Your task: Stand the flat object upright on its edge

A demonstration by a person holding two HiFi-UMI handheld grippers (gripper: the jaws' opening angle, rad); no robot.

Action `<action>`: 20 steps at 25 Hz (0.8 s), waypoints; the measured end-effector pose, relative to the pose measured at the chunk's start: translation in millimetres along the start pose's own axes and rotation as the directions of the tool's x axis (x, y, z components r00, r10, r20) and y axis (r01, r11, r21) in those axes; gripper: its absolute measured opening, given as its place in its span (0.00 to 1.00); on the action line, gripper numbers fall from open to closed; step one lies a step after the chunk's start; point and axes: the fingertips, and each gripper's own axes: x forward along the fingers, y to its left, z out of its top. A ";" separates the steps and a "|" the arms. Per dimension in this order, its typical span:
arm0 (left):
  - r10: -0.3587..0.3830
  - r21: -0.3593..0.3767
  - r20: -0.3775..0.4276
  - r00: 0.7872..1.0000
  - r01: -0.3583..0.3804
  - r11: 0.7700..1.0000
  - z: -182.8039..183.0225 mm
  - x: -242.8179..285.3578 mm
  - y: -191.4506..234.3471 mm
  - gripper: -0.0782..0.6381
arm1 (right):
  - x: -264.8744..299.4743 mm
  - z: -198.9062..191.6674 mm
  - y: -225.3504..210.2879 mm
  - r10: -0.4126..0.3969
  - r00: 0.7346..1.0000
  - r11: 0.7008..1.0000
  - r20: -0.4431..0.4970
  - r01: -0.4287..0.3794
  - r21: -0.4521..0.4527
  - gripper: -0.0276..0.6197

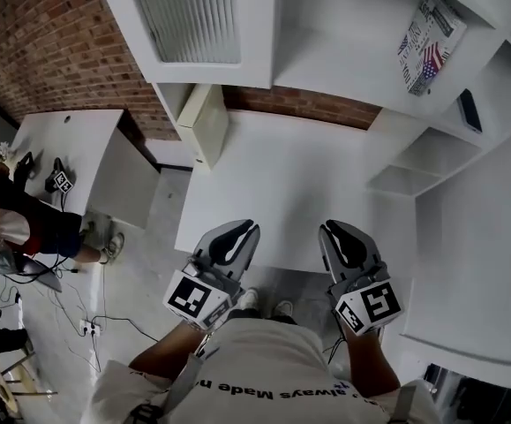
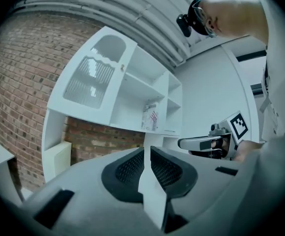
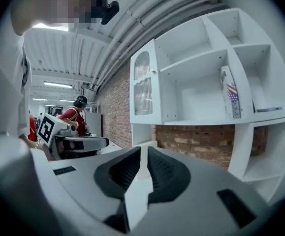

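A flat printed packet with a flag pattern stands leaning in the upper right compartment of the white shelf unit; it also shows in the left gripper view and the right gripper view. A thin dark flat object lies on the shelf below it. My left gripper and right gripper hover side by side over the near edge of the white table, far from the shelf. Both are shut with nothing between the jaws, as each gripper view shows.
A cabinet door with ribbed glass hangs at the back left above a cream box. Brick wall runs behind the table. A second white table and a seated person are at far left, with cables on the floor.
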 end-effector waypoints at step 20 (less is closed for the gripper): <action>-0.067 -0.016 0.074 0.995 0.068 0.998 36.3 1.3 -73.1 0.15 | -76.8 22.3 0.6 -0.033 0.999 0.999 0.023 0.033 0.010 0.11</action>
